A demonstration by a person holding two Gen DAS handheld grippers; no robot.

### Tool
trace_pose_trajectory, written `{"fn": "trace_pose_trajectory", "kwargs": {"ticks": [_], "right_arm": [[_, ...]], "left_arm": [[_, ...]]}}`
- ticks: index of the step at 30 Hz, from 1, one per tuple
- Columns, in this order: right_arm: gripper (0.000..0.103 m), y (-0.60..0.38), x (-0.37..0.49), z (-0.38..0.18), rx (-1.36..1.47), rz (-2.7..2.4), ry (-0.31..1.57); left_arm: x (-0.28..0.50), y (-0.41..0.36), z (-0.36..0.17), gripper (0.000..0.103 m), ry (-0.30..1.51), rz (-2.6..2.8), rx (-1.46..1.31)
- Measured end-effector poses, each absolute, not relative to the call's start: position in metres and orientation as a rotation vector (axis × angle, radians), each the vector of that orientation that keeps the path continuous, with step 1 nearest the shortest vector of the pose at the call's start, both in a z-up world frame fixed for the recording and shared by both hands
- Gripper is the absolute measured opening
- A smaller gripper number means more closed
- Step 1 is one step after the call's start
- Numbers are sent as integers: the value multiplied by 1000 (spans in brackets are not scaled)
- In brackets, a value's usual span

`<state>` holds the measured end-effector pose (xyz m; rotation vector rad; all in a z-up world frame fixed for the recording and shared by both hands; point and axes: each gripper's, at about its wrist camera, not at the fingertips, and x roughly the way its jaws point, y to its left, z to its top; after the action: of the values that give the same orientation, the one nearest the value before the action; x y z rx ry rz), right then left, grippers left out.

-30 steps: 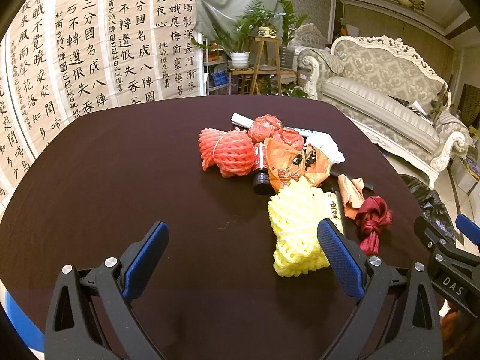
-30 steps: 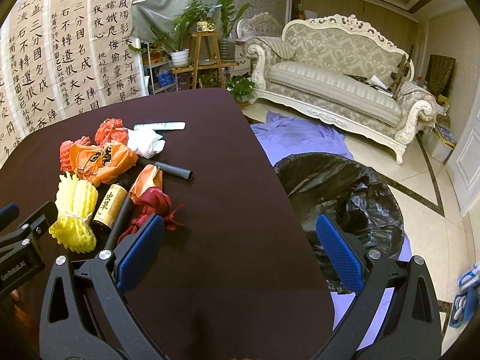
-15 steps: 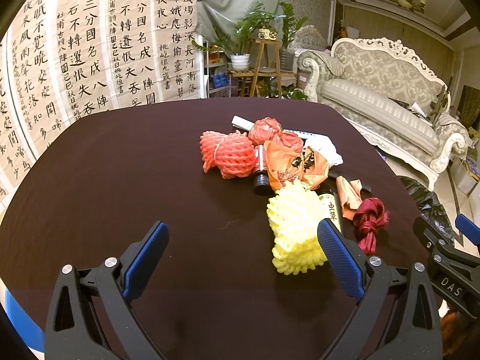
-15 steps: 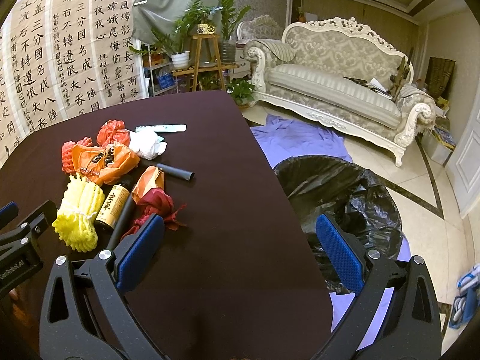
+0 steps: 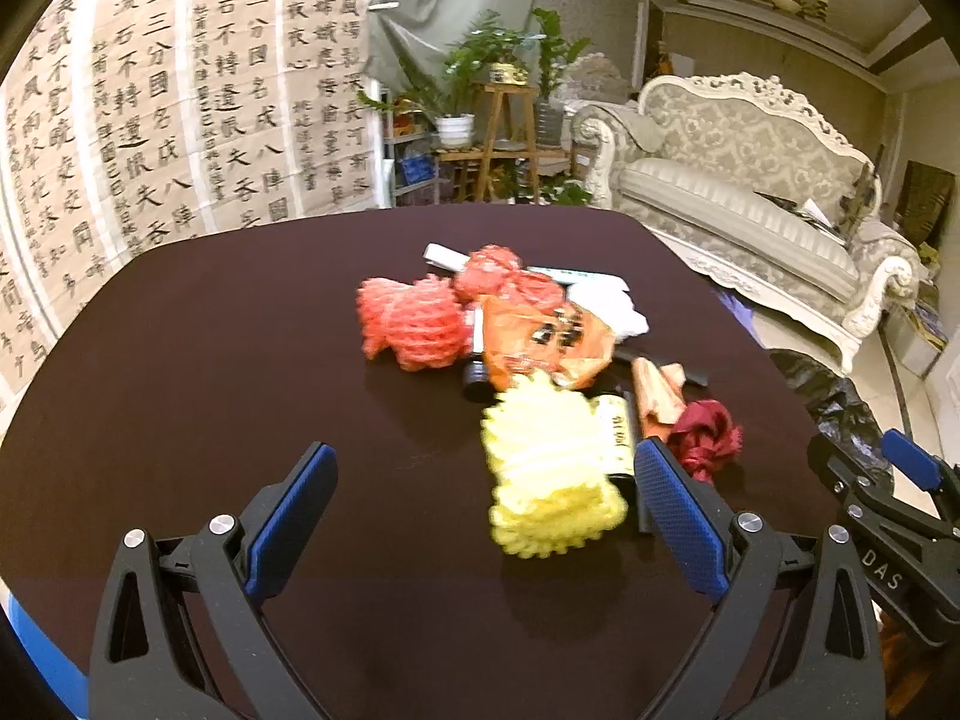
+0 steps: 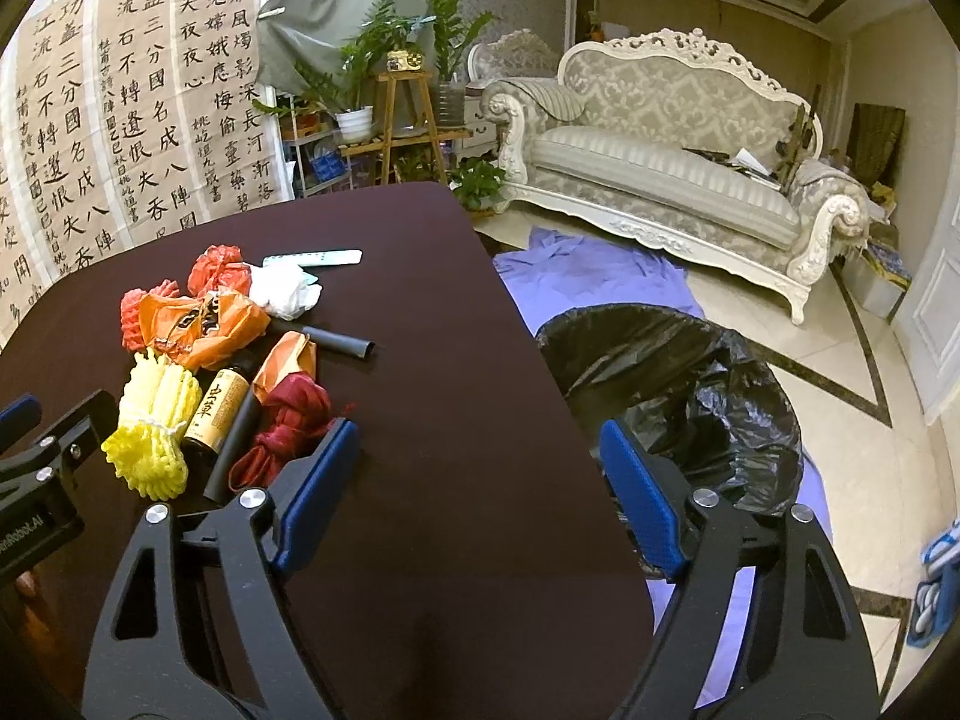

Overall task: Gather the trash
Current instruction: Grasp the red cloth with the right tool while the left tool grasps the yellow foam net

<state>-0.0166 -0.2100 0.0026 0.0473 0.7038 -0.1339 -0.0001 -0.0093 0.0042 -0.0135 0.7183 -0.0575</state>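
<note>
From the left wrist camera, the left gripper (image 5: 485,483) hangs over the dark brown table (image 5: 198,372) with its jaws wide apart and nothing pressed between them. The trash lies in one heap right of the table's middle. Nearest is a yellow foam net (image 5: 549,474), blurred, just inside the right-hand blue pad; its long axis runs from the camera toward the far edge. A dark bottle (image 5: 618,435) with a tan label lies beside it along the same line. Further off sit a red foam net (image 5: 414,324), an orange plastic bag (image 5: 543,342), a crumpled white tissue (image 5: 612,312) and a crumpled dark red cloth (image 5: 705,438). The right gripper (image 5: 882,498) shows at the right border. Calligraphy scrolls (image 5: 150,120) cover the left wall; potted plants (image 5: 480,72) and an ornate pale sofa (image 5: 738,192) stand behind.

From the right wrist camera, the right gripper (image 6: 479,480) is over bare tabletop near the table's right edge, its jaws closing with nothing between them. The heap is at the left: the yellow net (image 6: 153,420) and bottle (image 6: 216,411) lie parallel, slanting up to the right, the bottle's neck toward the orange bag (image 6: 201,324). A black tube (image 6: 339,341) lies crosswise, its open end to the right. A bin lined with a black bag (image 6: 678,396) stands on the tiled floor just off the table, on a purple sheet (image 6: 594,276)
</note>
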Motion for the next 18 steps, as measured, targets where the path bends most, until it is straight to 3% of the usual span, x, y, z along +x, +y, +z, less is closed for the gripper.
{"fn": "trace_pose_trajectory", "kwargs": {"ticks": [4, 6, 7, 11, 18], "right_arm": [[80, -211, -16, -1, 61, -125, 709], [80, -207, -15, -1, 60, -112, 713], [80, -205, -15, -2, 58, -106, 714], [80, -192, -11, -5, 49, -70, 725], [80, -166, -2, -9, 38, 2, 747]], "left_arm": [[5, -19, -6, 95, 736, -86, 17], [8, -20, -10, 79, 746, -89, 26], [10, -21, -14, 64, 763, -102, 30], [8, -13, -19, 43, 789, -213, -37], [-2, -2, -13, 40, 754, -181, -8]]}}
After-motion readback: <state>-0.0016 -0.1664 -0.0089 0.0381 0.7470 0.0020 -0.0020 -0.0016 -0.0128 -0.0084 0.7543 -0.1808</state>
